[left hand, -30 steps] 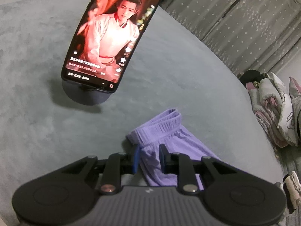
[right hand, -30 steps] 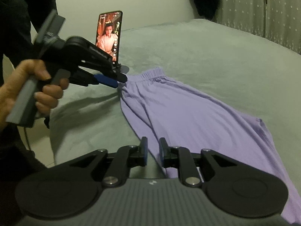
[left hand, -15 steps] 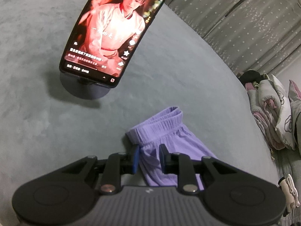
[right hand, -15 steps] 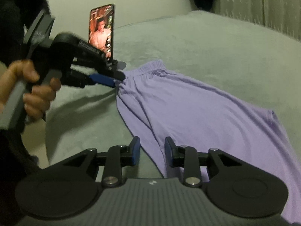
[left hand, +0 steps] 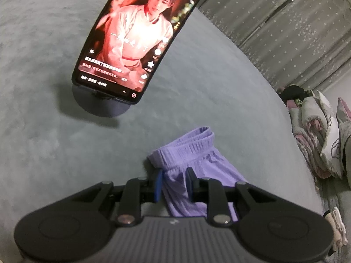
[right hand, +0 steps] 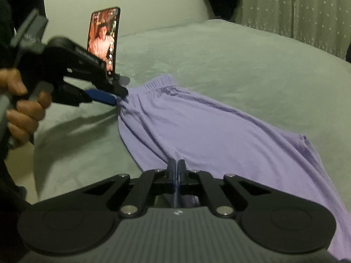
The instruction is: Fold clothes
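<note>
Purple trousers (right hand: 197, 129) lie flat on the grey bed, elastic waistband (left hand: 188, 144) toward the phone. My left gripper (left hand: 174, 180) is at the waistband's near corner with fabric between its fingers, which stand apart; in the right wrist view it (right hand: 118, 94) meets the corner, which is bunched there. My right gripper (right hand: 176, 166) is shut on the trousers' near side edge, the cloth pinched into a small ridge.
A phone (left hand: 140, 37) playing a video leans on a round stand (left hand: 101, 105) just beyond the waistband. The grey bed cover (right hand: 241, 65) spreads all round. Bundled bedding (left hand: 318, 131) lies off the right side. Curtains (right hand: 296, 6) hang behind.
My right gripper opened, moved onto the trousers' side edge, and closed on it. The left gripper edged slightly toward the phone, staying at the waistband corner.
</note>
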Tool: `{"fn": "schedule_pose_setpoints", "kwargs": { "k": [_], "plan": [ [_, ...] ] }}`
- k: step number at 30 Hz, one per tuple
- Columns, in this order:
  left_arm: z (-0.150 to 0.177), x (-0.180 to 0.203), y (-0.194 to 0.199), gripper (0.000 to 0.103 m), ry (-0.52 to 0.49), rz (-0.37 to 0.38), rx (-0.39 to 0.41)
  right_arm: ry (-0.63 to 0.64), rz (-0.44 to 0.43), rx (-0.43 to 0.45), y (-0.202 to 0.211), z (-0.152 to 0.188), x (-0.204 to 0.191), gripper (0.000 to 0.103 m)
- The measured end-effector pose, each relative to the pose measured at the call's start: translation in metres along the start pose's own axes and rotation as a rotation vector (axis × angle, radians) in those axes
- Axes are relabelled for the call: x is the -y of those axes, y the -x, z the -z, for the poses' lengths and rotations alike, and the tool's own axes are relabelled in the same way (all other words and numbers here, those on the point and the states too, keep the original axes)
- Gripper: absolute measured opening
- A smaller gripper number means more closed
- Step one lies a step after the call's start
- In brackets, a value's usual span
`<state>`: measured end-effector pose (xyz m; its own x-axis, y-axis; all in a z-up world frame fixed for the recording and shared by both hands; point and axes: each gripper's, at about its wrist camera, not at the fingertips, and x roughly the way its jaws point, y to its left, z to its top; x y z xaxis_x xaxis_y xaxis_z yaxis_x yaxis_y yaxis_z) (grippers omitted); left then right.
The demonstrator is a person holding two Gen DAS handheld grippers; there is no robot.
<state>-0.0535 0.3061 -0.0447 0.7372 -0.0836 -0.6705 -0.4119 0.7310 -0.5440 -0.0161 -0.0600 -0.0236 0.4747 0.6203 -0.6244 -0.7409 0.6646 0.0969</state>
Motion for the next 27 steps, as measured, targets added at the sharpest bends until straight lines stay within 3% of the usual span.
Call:
{"fn": "schedule_pose_setpoints", "kwargs": {
  "k": [1,6,10,14,17,19,21,22,27],
  "plan": [
    [0.000,0.000,0.001,0.003,-0.009,0.009,0.008,0.002,-0.008,0.006,0.004,-0.001,0.000,0.001],
    [0.003,-0.006,0.008,0.001,-0.042,0.082,0.051,0.035,-0.059,0.022,0.021,-0.001,-0.005,0.001],
    [0.007,-0.021,0.000,0.001,-0.081,0.008,-0.005,0.055,-0.093,-0.016,0.016,0.005,-0.012,0.001],
    [0.008,-0.028,-0.002,0.004,-0.097,0.008,-0.030,0.083,-0.088,-0.054,0.003,0.014,-0.020,0.002],
    [0.009,-0.021,0.004,0.012,-0.128,-0.013,-0.001,0.068,-0.091,-0.049,0.009,0.013,-0.019,0.015],
    [0.009,-0.015,0.009,0.027,-0.140,-0.032,0.026,0.049,-0.095,-0.047,0.016,0.012,-0.016,0.019],
    [0.009,-0.008,0.015,0.032,-0.155,-0.051,0.064,0.031,-0.098,-0.044,0.022,0.011,-0.014,0.045],
    [0.009,-0.003,0.018,0.034,-0.166,-0.057,0.084,0.032,-0.086,-0.030,0.028,0.012,-0.013,0.049],
    [0.011,0.023,0.026,0.039,-0.227,-0.020,0.125,0.008,0.012,-0.002,0.058,0.023,0.008,0.050]
  ]
}}
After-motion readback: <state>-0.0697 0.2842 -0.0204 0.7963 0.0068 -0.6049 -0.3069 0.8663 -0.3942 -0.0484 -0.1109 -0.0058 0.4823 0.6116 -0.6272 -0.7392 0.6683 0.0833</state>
